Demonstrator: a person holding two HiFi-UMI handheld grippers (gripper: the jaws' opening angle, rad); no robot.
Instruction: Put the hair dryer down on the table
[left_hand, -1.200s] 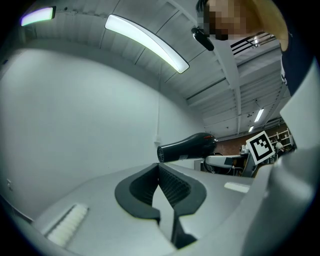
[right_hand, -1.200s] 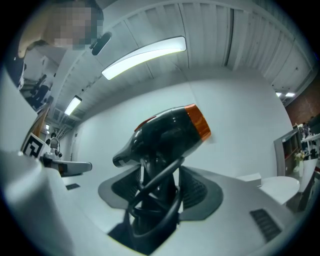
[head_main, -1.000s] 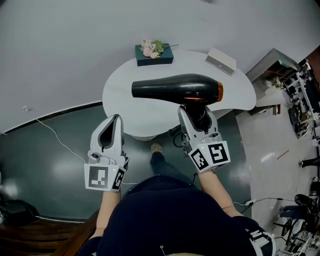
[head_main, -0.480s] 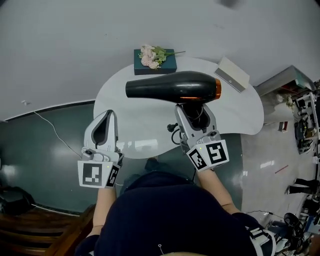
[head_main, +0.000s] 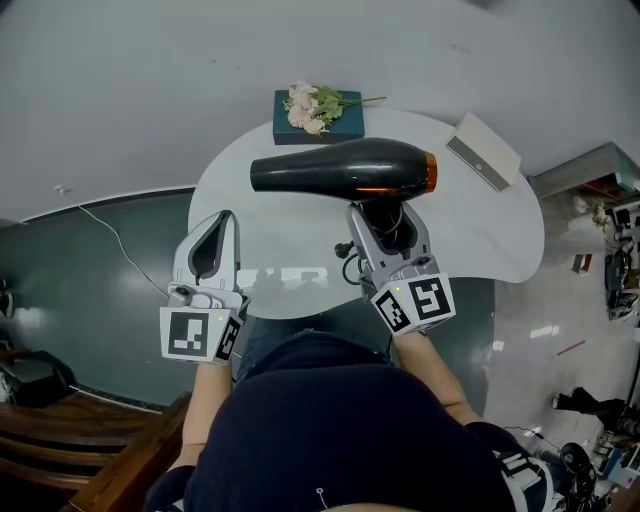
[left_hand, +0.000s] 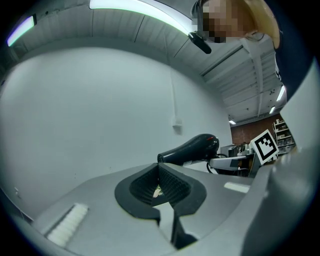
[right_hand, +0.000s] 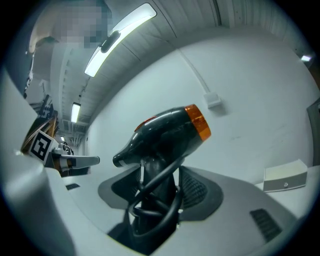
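A black hair dryer (head_main: 340, 167) with an orange rear band hangs level above the white table (head_main: 480, 225), its nozzle pointing left. My right gripper (head_main: 385, 222) is shut on its handle, and the black cord (head_main: 347, 262) loops down beside the jaws. In the right gripper view the hair dryer (right_hand: 165, 134) stands up from between the right gripper (right_hand: 159, 196) pads. My left gripper (head_main: 212, 252) hovers over the table's near left edge, shut and holding nothing. In the left gripper view the left gripper (left_hand: 160, 186) pads meet, and the hair dryer (left_hand: 192, 148) shows beyond them.
A teal box with pink flowers (head_main: 318, 110) sits at the table's far edge. A flat white box (head_main: 483, 150) lies at its far right. A thin cable (head_main: 120, 245) runs over the dark floor on the left, and brown wooden furniture (head_main: 70, 440) stands at the lower left.
The table has drawn nearer under both grippers, which now hang over its near edge. The hair dryer stays in the right gripper at the same tilt.
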